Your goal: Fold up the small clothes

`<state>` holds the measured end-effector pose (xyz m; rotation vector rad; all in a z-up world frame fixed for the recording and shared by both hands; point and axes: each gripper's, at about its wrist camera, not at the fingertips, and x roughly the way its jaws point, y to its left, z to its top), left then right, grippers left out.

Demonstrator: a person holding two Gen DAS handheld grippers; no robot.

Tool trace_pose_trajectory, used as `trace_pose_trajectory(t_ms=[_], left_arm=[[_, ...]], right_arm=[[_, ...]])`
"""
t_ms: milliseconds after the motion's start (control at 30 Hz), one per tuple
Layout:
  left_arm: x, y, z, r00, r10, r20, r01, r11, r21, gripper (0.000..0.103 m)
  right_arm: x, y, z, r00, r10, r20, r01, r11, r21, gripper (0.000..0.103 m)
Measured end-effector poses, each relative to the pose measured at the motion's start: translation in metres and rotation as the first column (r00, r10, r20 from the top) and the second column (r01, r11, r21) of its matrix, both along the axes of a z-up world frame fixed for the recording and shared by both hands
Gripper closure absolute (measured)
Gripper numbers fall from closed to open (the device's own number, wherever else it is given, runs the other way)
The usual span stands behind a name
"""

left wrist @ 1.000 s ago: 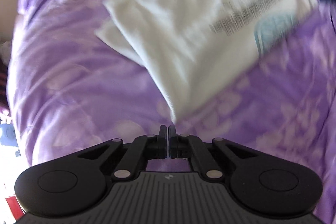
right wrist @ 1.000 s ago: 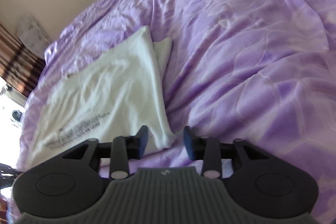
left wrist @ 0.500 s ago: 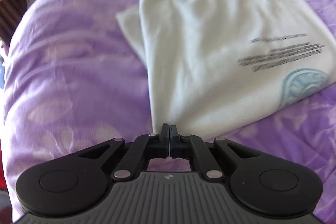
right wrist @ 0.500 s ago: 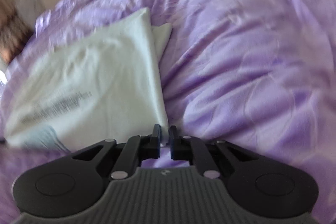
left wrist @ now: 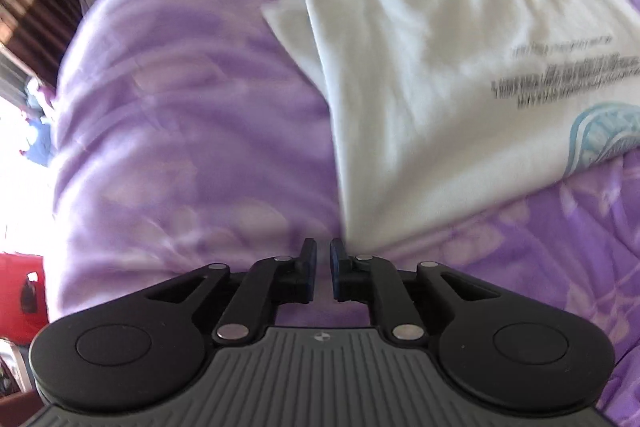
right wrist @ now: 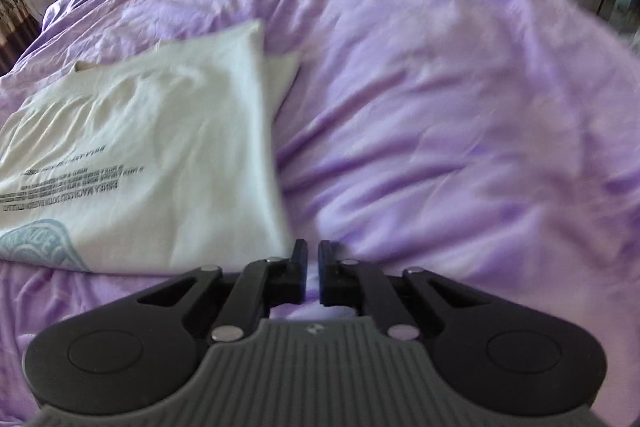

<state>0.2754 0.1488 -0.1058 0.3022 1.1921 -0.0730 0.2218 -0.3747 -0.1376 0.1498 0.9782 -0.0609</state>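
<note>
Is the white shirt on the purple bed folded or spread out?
Folded: the white shirt lies as a compact rectangle, a second layer peeking out along one edge.

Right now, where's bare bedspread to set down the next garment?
Free: the wide purple bedspread right of the folded white shirt, up to the wall; also the strip left of the shirt in the left wrist view. Crowded: the shirt's near corners, where both grippers sit.
</note>
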Motion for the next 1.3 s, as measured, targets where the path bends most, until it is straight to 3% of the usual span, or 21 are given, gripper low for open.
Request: trace_pose_trajectory(t_ms=[33, 67, 133, 200, 267, 333, 433, 500, 567, 700, 767, 867, 900, 967, 1000, 1033, 1200, 1300], left_arm=[[0.000, 0.003, 0.010, 0.999, 0.002, 0.039, -0.001, 1.000, -0.026, 0.082], [0.001, 0.007, 0.020, 0.997, 0.011, 0.076, -0.006, 0.998, -0.064, 0.076], [0.008, 0.014, 0.034, 0.988, 0.051, 0.146, -0.028, 0.987, -0.156, 0.046], [0.022, 0.016, 0.039, 0.977, 0.111, 0.184, -0.060, 0.962, -0.266, 0.034], [0.038, 0.018, 0.037, 0.972, 0.158, 0.177, -0.081, 0.922, -0.378, 0.030], [0.055, 0.019, 0.030, 0.968, 0.196, 0.159, -0.105, 0.886, -0.451, 0.026], [0.075, 0.021, 0.015, 0.953, 0.261, 0.154, -0.158, 0.862, -0.482, 0.021], [0.089, 0.026, 0.003, 0.943, 0.302, 0.139, -0.199, 0.848, -0.491, 0.020], [0.097, 0.037, -0.008, 0.928, 0.353, 0.119, -0.245, 0.818, -0.521, 0.018], [0.108, 0.066, -0.038, 0.898, 0.440, 0.029, -0.322, 0.699, -0.638, 0.017], [0.113, 0.075, -0.051, 0.890, 0.456, 0.005, -0.333, 0.656, -0.677, 0.023], [0.118, 0.080, -0.061, 0.891, 0.453, 0.000, -0.316, 0.623, -0.716, 0.041], [0.119, 0.081, -0.063, 0.891, 0.455, -0.004, -0.317, 0.615, -0.722, 0.052], [0.121, 0.079, -0.064, 0.895, 0.447, -0.001, -0.308, 0.615, -0.726, 0.073], [0.120, 0.077, -0.061, 0.897, 0.443, 0.006, -0.300, 0.618, -0.727, 0.089], [0.119, 0.074, -0.057, 0.897, 0.441, 0.020, -0.292, 0.627, -0.722, 0.095], [0.111, 0.042, -0.008, 0.902, 0.410, 0.137, -0.232, 0.726, -0.648, 0.096], [0.108, 0.009, 0.030, 0.917, 0.356, 0.177, -0.194, 0.789, -0.583, 0.096]], right_arm=[[-0.002, -0.002, 0.007, 1.000, -0.004, 0.017, 0.004, 1.000, 0.003, 0.094], [-0.004, -0.003, 0.013, 0.999, 0.001, 0.037, -0.001, 1.000, 0.019, 0.093], [-0.002, 0.003, 0.026, 0.996, 0.039, 0.076, -0.042, 0.998, 0.036, 0.093], [0.005, 0.016, 0.035, 0.991, 0.083, 0.107, -0.089, 0.995, 0.050, 0.093], [0.015, 0.032, 0.041, 0.982, 0.128, 0.139, -0.141, 0.986, 0.087, 0.086], [0.026, 0.048, 0.044, 0.972, 0.162, 0.170, -0.182, 0.977, 0.107, 0.072], [0.048, 0.072, 0.041, 0.961, 0.194, 0.196, -0.222, 0.966, 0.133, 0.070], [0.063, 0.083, 0.035, 0.958, 0.203, 0.202, -0.236, 0.960, 0.153, 0.067], [0.077, 0.092, 0.027, 0.956, 0.207, 0.210, -0.243, 0.957, 0.159, 0.067], [0.098, 0.107, 0.010, 0.953, 0.210, 0.216, -0.247, 0.956, 0.160, 0.067], [0.105, 0.110, 0.000, 0.951, 0.214, 0.222, -0.253, 0.953, 0.165, 0.067], [0.110, 0.110, -0.012, 0.949, 0.218, 0.226, -0.258, 0.952, 0.164, 0.067], [0.113, 0.110, -0.015, 0.950, 0.219, 0.224, -0.259, 0.952, 0.165, 0.067], [0.117, 0.108, -0.019, 0.952, 0.214, 0.217, -0.253, 0.953, 0.168, 0.067], [0.118, 0.106, -0.021, 0.954, 0.211, 0.214, -0.249, 0.954, 0.168, 0.067], [0.118, 0.104, -0.022, 0.955, 0.205, 0.213, -0.243, 0.956, 0.167, 0.067], [0.117, 0.092, -0.022, 0.962, 0.167, 0.218, -0.209, 0.960, 0.187, 0.067], [0.111, 0.083, -0.016, 0.960, 0.150, 0.238, -0.201, 0.958, 0.206, 0.067]])
